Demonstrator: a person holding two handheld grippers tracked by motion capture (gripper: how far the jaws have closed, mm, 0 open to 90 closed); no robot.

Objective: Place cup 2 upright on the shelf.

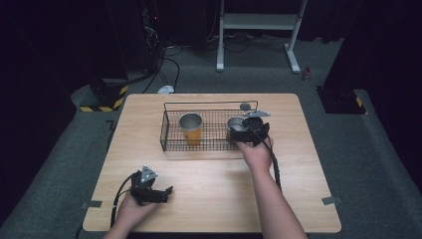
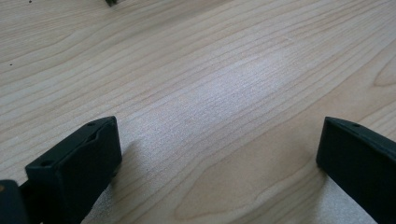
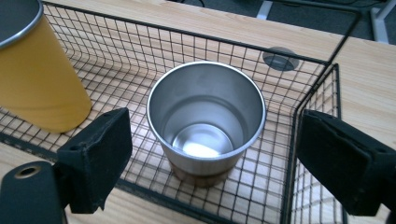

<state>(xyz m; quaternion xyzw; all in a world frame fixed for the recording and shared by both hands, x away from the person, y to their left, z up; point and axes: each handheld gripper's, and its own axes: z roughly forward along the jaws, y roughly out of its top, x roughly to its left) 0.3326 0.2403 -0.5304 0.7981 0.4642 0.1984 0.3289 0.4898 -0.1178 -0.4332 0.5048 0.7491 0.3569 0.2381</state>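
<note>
Right arm: I see my right forearm stretched forward across the worktop (image 1: 209,169) from the bottom edge, angled slightly left, the hand (image 1: 256,152) wrapped round the back of the tool at the near right corner of the wire basket (image 1: 169,107).
Right hand-held gripper (image 1: 245,125): from above it sits over the basket's right end, its grey plate on top and its cable trailing back along the forearm. In its own view (image 3: 212,158) the jaws stand wide, one on each side of the steel cup, neither pad touching it.
Steel cup (image 3: 206,119): upright and empty inside the basket, at its right end, close to the right-hand mesh wall; from above (image 1: 235,124) it is partly covered by the tool.
Yellow cup (image 1: 191,128): upright in the middle of the basket, well apart from the steel one; it shows at the upper left of the right gripper view (image 3: 35,74).
Left arm: my left hand (image 1: 130,209) rests low at the near left of the worktop, wrist just over the front edge.
Left hand-held gripper (image 1: 158,193): lying low and pointing right, jaws spread wide; its own view (image 2: 217,154) looks down on bare wood grain between them, nothing held.
</note>
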